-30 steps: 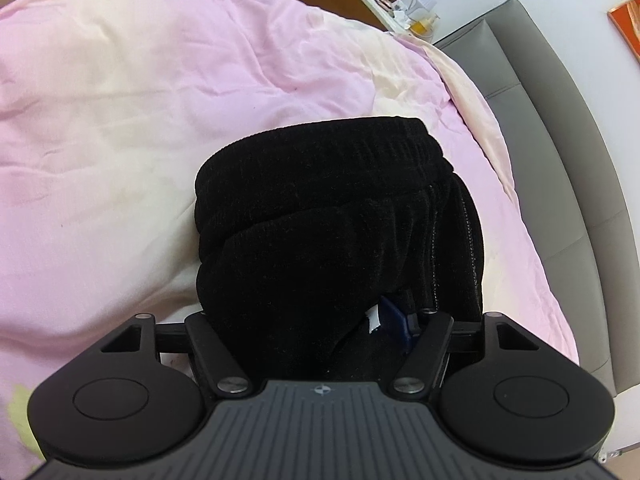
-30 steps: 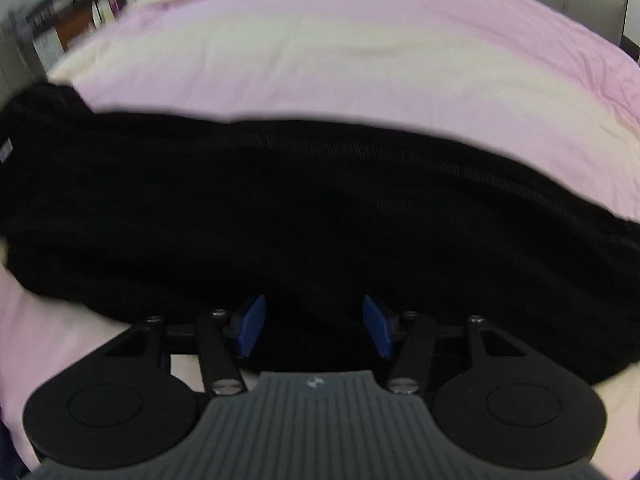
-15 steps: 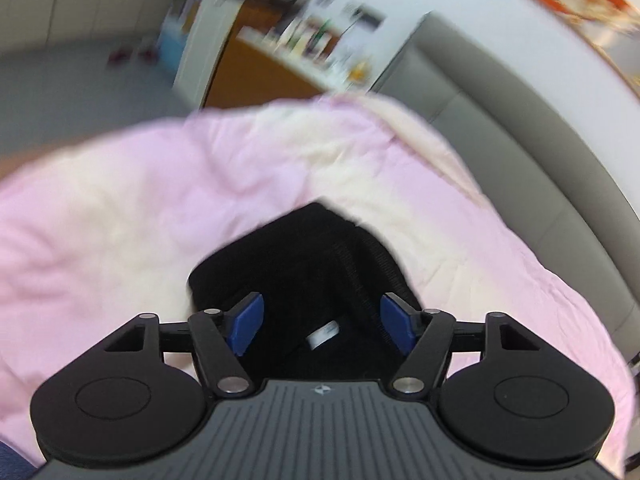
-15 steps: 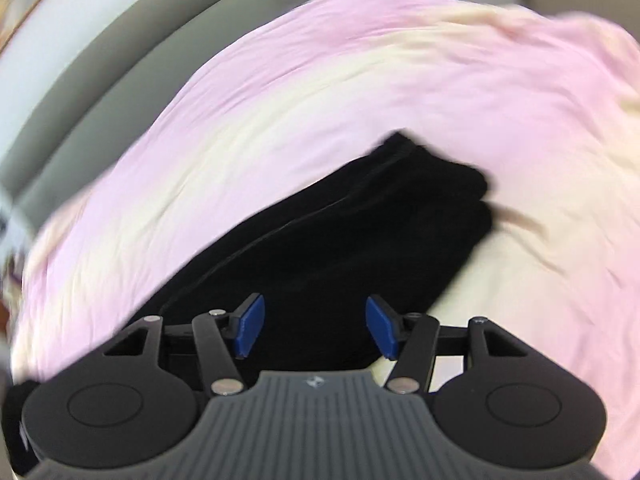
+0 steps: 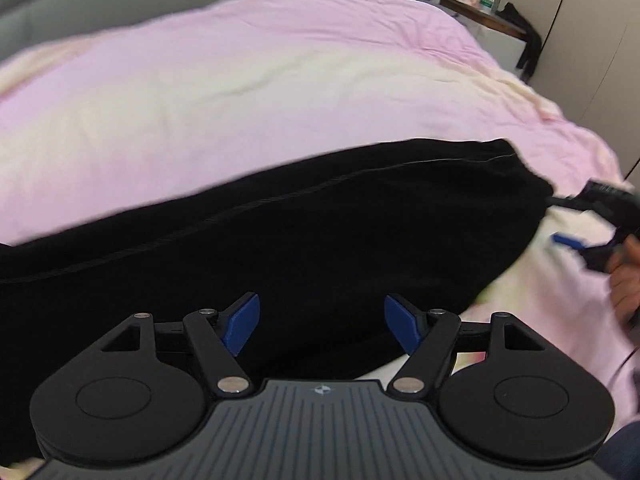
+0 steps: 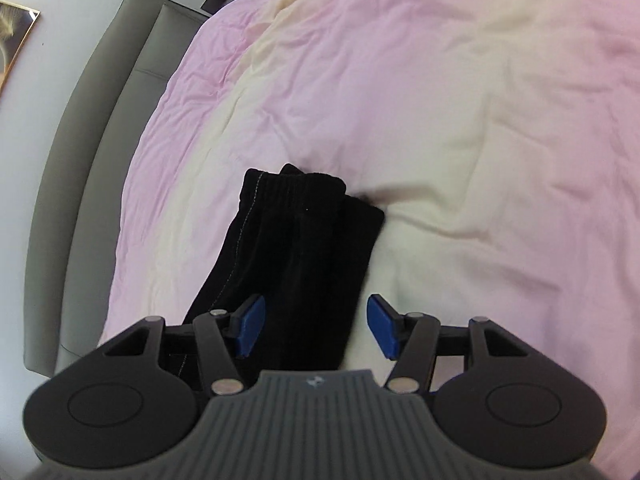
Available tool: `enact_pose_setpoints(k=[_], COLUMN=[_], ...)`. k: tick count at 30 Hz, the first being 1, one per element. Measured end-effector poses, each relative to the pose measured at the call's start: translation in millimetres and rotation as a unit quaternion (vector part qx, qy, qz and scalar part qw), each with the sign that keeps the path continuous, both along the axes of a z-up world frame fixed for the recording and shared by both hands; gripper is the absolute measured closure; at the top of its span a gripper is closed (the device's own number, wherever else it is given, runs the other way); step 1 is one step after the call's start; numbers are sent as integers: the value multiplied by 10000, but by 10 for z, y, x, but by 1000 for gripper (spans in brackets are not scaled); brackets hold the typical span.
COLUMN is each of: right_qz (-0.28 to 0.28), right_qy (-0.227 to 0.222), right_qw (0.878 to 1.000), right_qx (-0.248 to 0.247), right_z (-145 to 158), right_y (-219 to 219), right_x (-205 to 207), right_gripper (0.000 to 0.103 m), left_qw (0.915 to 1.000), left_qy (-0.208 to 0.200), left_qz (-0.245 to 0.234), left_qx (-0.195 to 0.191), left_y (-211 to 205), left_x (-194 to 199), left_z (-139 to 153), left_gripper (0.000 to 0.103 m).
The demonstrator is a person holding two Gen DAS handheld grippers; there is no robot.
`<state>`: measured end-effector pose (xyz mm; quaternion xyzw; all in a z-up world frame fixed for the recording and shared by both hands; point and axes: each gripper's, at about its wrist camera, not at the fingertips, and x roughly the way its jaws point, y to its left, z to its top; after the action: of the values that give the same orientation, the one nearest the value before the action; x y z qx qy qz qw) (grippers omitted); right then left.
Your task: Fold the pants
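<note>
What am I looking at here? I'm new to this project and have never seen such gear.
No robot: a person holds a two-finger claw in each hand, and each claw carries a wide-angle camera looking along its blue pads. One picture is from the left claw, the other from the right claw. Black pants lie folded lengthwise on a pink and cream bedspread, with a grey headboard beyond. Both claws stand open over the pants and hold nothing. At the edge of the left view you can see the right claw and the hand holding it.
</note>
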<state>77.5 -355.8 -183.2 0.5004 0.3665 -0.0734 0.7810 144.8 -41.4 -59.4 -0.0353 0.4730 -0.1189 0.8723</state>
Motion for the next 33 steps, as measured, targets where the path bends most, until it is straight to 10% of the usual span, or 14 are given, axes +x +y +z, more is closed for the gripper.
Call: enact_pose_setpoints(k=[5, 19, 25, 33], right_qz=[-90, 419, 211, 539], right_qy=[-32, -206, -267, -1028], right_qw=[9950, 9985, 9972, 9911], right_qx=[993, 278, 659, -645], right_z=[-222, -466, -537, 71], right_y=[9, 144, 48, 321], right_x=[33, 407, 356, 312], right_gripper=[48, 52, 87, 91], left_qw=[9994, 9988, 9981, 9996], left_qy=[118, 344, 327, 256], left_qz=[-120, -69, -135, 152], left_qx=[-307, 336, 497, 11], left_y=[-377, -606, -623, -336], left_x=[241, 423, 420, 318], left_z=[-84, -682, -732, -518], left_gripper=[20, 12, 8, 22])
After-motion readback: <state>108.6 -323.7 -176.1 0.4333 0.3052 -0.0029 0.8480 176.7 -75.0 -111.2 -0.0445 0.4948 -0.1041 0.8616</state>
